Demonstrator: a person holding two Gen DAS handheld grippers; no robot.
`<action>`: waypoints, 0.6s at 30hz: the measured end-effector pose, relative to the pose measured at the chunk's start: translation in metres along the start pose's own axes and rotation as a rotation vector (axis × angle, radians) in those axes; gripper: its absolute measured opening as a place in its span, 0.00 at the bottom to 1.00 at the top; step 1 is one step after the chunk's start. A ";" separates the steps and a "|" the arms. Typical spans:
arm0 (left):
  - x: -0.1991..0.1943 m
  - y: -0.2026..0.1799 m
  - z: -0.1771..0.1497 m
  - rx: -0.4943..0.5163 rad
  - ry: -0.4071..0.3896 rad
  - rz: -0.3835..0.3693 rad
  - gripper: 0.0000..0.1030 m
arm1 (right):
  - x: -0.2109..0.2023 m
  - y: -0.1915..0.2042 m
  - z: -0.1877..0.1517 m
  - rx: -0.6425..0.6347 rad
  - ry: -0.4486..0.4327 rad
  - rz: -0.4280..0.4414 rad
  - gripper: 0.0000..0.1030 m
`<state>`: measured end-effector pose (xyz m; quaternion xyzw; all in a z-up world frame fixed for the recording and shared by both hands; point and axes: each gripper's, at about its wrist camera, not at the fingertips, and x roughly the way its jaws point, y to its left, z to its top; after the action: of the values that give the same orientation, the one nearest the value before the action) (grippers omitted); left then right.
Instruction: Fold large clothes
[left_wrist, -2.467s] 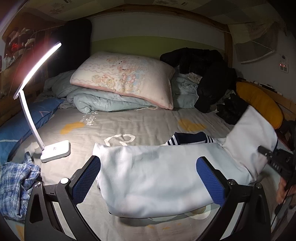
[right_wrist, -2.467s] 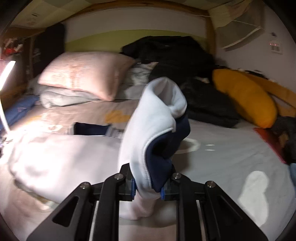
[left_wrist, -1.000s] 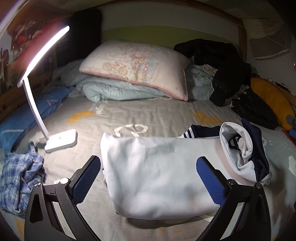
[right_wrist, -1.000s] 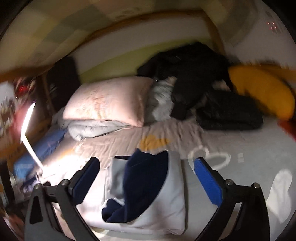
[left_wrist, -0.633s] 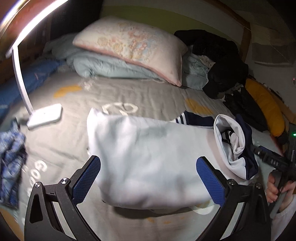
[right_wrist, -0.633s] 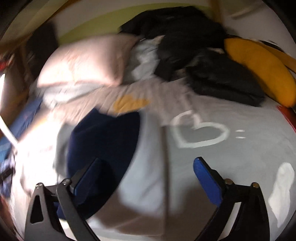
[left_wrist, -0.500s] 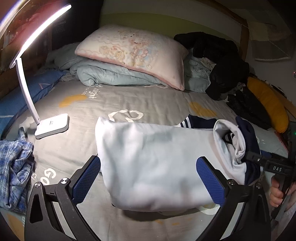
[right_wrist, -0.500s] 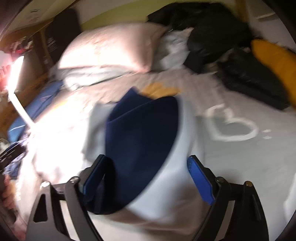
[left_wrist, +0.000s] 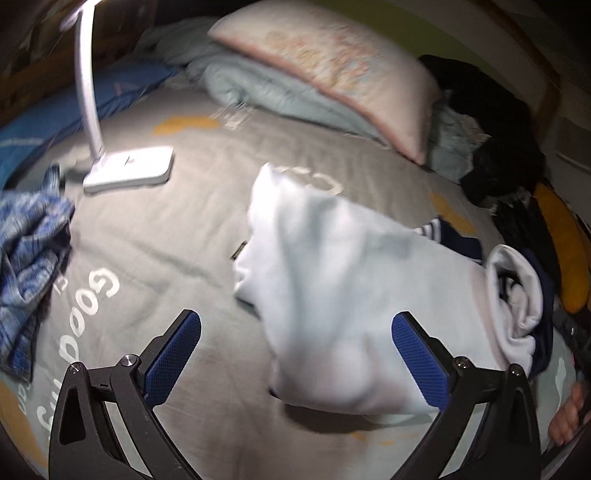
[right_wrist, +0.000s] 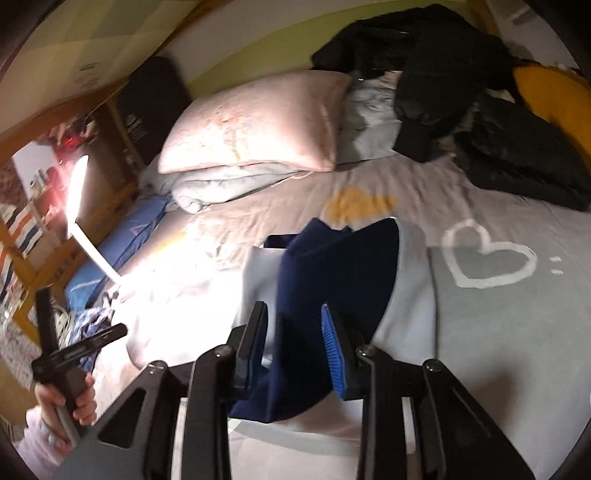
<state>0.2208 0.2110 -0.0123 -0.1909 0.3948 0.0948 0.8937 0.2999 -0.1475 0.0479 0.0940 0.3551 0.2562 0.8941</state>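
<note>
A large white garment (left_wrist: 351, 295) with a navy lining lies folded on the grey bedsheet (left_wrist: 166, 229). Its rolled right end (left_wrist: 517, 291) shows the navy inside. My left gripper (left_wrist: 295, 332) hangs open just above the garment's near left edge, touching nothing. My right gripper (right_wrist: 293, 325) has its jaws closing on the garment's right end, with the navy fold (right_wrist: 332, 266) filling the space between the pads. A person's hand (right_wrist: 70, 402) holds the left gripper's handle at the lower left of the right wrist view.
A lit white desk lamp (left_wrist: 129, 170) stands on the bed at the left, beside a blue checked cloth (left_wrist: 29, 251). A pink pillow (left_wrist: 332, 66) on a folded quilt, black clothes (left_wrist: 498, 122) and a yellow cushion (left_wrist: 565, 251) line the far and right sides.
The right gripper came down over the garment's right end and narrowed from wide open onto the navy fold. The left gripper sank and rolled, staying open.
</note>
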 end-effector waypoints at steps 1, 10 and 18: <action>0.007 0.006 0.000 -0.022 0.020 -0.007 1.00 | 0.006 0.002 -0.003 -0.006 0.020 0.008 0.23; 0.052 0.016 -0.011 -0.084 0.119 -0.083 0.99 | 0.053 0.019 -0.027 -0.109 0.191 -0.014 0.24; 0.055 -0.010 -0.003 -0.045 0.065 -0.217 0.31 | 0.013 0.019 -0.012 -0.111 0.128 -0.004 0.35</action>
<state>0.2586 0.2014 -0.0526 -0.2553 0.3983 -0.0001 0.8810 0.2922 -0.1251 0.0380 0.0270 0.3971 0.2794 0.8738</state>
